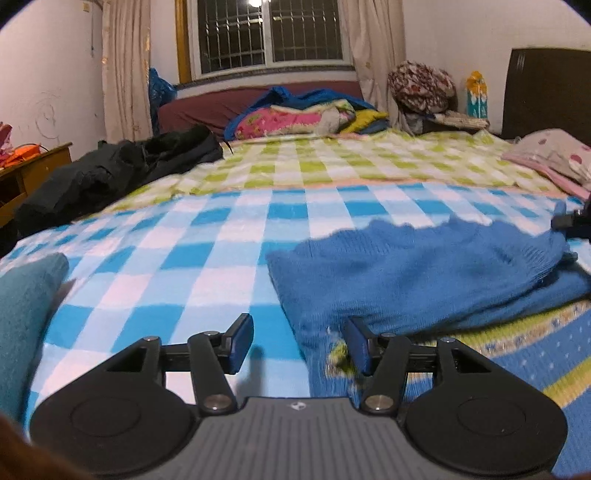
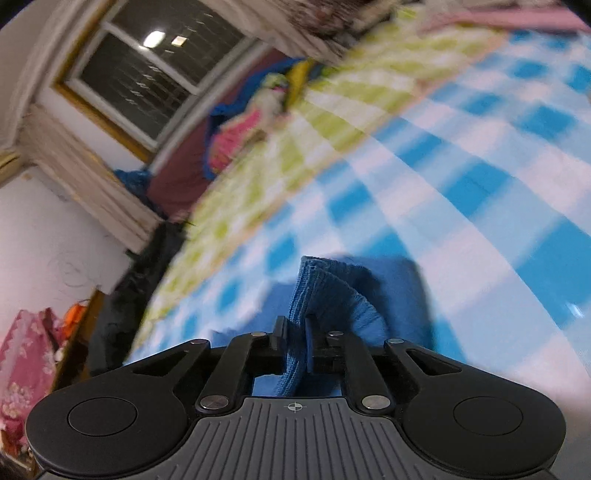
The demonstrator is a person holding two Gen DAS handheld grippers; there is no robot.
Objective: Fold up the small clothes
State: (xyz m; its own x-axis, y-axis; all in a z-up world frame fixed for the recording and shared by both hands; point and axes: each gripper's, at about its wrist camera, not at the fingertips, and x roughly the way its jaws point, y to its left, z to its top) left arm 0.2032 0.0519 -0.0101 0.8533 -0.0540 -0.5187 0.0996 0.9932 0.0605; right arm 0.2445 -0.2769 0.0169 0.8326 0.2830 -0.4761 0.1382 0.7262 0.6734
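The left hand-held gripper (image 1: 298,341) hangs low over the bed (image 1: 207,251), its two blue-padded fingers spread wide with nothing between them. The left finger sits above bare blue-and-white checked sheet; the right finger (image 1: 357,345) is over the near edge of the blue sweater (image 1: 417,273).

The sweater lies flat on the bed at about 2 o'clock from the left hand-held gripper, partly doubled over, with a striped green, yellow and blue band showing along its lower right part. A teal cloth (image 1: 26,317) sits at 9 o'clock by the frame edge, well apart from the sweater. At 10 o'clock a dark jacket (image 1: 118,173) is heaped on the bed's left side, and at 12 o'clock a pile of bedding (image 1: 295,116) lies under the window (image 1: 269,33). A pink pillow (image 1: 554,155) rests at the far right.

In the right wrist view, the right hand-held gripper (image 2: 293,332) is pressed together on a fold of the blue sweater (image 2: 332,295), the ribbed knit bunching up between and just beyond the fingertips. This view is tilted and smeared by motion, so how much of the sweater is off the sheet is hard to tell. The right hand-held gripper's dark tip also appears at 3 o'clock in the left view, at the sweater's far right corner.
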